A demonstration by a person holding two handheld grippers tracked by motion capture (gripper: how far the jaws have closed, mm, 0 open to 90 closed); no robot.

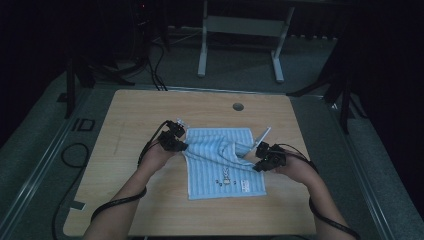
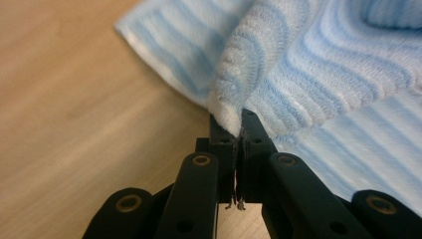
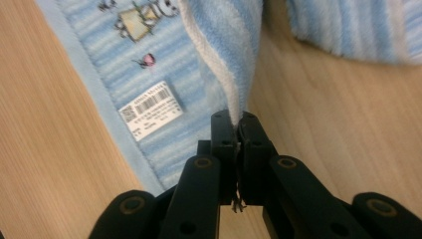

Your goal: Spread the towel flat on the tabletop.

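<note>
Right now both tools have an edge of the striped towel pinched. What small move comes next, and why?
Probably carry both pinched edges toward the near hem, completing the fold. The left tool and right tool are each shut on the towel, its edges are lifted and bunched, and the near part with the label lies flat.

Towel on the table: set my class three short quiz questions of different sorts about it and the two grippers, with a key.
1. True or false: the left gripper is shut on the towel's edge.
2. What does the right gripper hold? A) a pen B) the towel's edge C) nothing
3. What white item with a barcode is sewn on the towel?

Key: 1 true. 2 B. 3 the label.
</note>
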